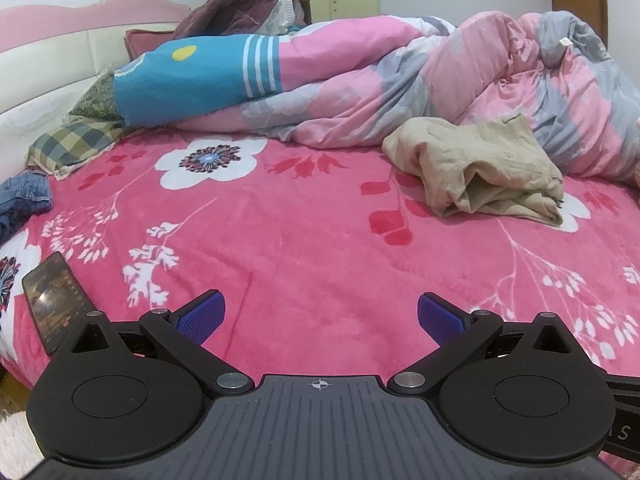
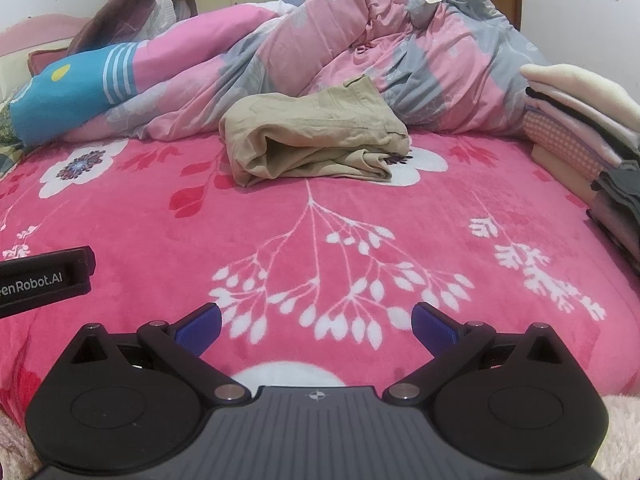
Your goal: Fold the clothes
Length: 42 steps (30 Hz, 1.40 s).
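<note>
Both tools idle: left gripper (image 1: 321, 316) with blue-padded fingers spread wide, gripping nothing, hovering over the near edge of the pink floral fleece bed blanket (image 1: 280, 240); right gripper (image 2: 316, 316) equally wide apart, empty, also above the near edge. Beige crumpled trousers (image 2: 316, 136), loosely bunched in a rough half-fold, lie toward the bed's far side just against the pink-and-grey rumpled quilt (image 2: 360, 40), well apart from both grippers. Stack of folded clothes (image 2: 580, 120) sits at the bed's right edge.

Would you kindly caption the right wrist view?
Open right tongs above pink floral blanket, facing crumpled beige trousers.
</note>
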Each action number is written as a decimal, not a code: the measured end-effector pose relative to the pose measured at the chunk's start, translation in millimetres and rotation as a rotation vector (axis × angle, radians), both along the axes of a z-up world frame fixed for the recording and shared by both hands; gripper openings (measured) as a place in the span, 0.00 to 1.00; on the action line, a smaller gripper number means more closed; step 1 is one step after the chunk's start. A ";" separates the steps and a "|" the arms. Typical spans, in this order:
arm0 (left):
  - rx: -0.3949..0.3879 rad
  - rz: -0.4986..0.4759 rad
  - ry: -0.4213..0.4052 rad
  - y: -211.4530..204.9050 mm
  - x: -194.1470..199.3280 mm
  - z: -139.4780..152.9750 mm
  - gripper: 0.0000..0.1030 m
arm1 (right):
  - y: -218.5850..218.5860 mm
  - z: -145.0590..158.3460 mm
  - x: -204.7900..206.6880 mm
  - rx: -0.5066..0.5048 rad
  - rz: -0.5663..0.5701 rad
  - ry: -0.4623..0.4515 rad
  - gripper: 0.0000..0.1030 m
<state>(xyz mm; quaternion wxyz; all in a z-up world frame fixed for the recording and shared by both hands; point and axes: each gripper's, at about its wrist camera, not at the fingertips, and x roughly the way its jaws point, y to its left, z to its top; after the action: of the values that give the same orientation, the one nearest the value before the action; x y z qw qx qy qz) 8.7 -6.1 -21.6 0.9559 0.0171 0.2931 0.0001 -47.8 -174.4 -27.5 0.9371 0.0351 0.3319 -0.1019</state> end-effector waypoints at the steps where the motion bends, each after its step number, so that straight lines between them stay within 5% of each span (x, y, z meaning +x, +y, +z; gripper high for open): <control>1: 0.001 0.000 0.001 -0.5 1.1 0.0 1.00 | -0.4 0.1 1.1 0.001 -0.001 0.001 1.00; 14: 0.017 -0.039 0.014 -12.4 19.5 1.9 1.00 | -8.3 0.8 19.9 0.014 -0.015 0.011 1.00; 25: -0.134 -0.146 0.031 -20.9 42.7 -1.5 1.00 | -22.0 -4.5 35.1 0.021 -0.006 0.003 1.00; 30: -0.036 -0.273 -0.045 -37.2 61.4 0.8 1.00 | -40.2 3.0 46.3 0.014 0.049 -0.042 1.00; 33: 0.015 -0.308 -0.115 -45.2 78.2 2.0 1.00 | -69.3 17.6 63.7 0.078 0.076 -0.073 1.00; 37: -0.019 -0.344 -0.192 -56.9 111.7 3.8 1.00 | -111.6 37.2 100.5 0.138 0.091 -0.121 1.00; 42: -0.029 -0.384 -0.203 -81.7 158.2 -3.8 0.99 | -162.3 37.4 178.1 0.180 0.126 -0.137 1.00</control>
<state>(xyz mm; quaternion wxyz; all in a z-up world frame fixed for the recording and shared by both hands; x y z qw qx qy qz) 166.9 -87.7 -25.4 0.9631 0.0590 0.1868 -0.1846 130.3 -336.7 9.9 0.9551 0.1052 0.2767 -0.0102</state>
